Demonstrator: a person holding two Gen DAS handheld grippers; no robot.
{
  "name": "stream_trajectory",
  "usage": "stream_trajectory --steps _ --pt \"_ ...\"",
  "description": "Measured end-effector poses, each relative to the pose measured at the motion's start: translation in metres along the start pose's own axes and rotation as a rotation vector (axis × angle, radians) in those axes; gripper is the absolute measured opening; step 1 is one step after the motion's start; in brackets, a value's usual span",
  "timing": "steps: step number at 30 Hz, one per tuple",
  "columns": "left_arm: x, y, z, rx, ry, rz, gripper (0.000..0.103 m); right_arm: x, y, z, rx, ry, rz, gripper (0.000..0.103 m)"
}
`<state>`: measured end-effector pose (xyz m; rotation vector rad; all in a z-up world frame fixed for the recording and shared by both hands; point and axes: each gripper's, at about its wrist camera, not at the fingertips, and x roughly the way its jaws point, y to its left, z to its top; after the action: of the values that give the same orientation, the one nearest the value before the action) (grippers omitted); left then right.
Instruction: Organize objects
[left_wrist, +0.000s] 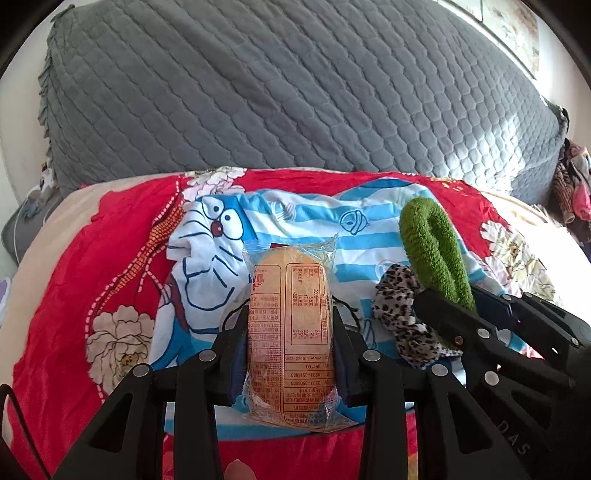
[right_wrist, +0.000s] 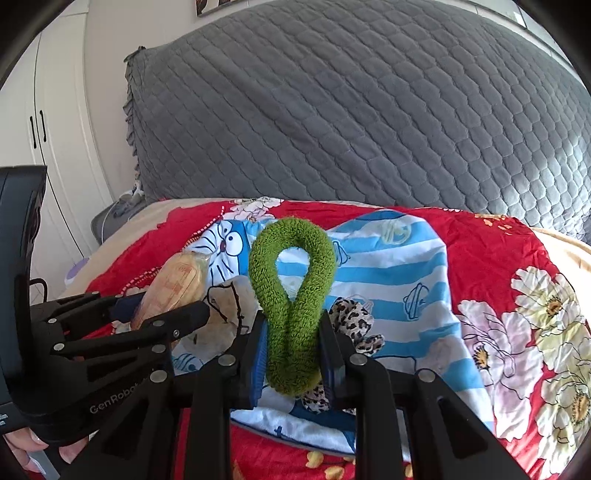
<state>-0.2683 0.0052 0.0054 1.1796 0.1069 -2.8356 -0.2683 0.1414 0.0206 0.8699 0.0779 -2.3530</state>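
Observation:
My left gripper (left_wrist: 290, 314) is shut on a wrapped bread packet (left_wrist: 291, 325), orange with printed text, held above the bed. It also shows in the right wrist view (right_wrist: 173, 288) at the left. My right gripper (right_wrist: 291, 325) is shut on a green fuzzy hair loop (right_wrist: 291, 295), squeezed into a teardrop; it also shows in the left wrist view (left_wrist: 436, 247) at the right. A leopard-print scrunchie (left_wrist: 406, 314) lies on the blue-striped cartoon cloth (left_wrist: 288, 218), just below and right of the green loop (right_wrist: 354, 321).
A red floral quilt (left_wrist: 110, 258) covers the bed under the cloth. A grey quilted headboard cover (left_wrist: 277, 92) rises behind. White wardrobe doors (right_wrist: 55, 147) stand at the left. A pile of clothes (left_wrist: 572, 184) sits at the far right.

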Motion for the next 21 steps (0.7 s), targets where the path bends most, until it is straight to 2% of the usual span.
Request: stream_trajectory --steps 10,21 --pt "0.027 0.000 0.003 0.006 0.009 0.004 0.039 0.020 0.000 -0.003 -0.020 0.002 -0.015 0.025" --pt "0.044 -0.006 -0.001 0.029 0.041 0.028 0.039 0.044 -0.010 -0.014 -0.005 0.074 -0.025 0.025"
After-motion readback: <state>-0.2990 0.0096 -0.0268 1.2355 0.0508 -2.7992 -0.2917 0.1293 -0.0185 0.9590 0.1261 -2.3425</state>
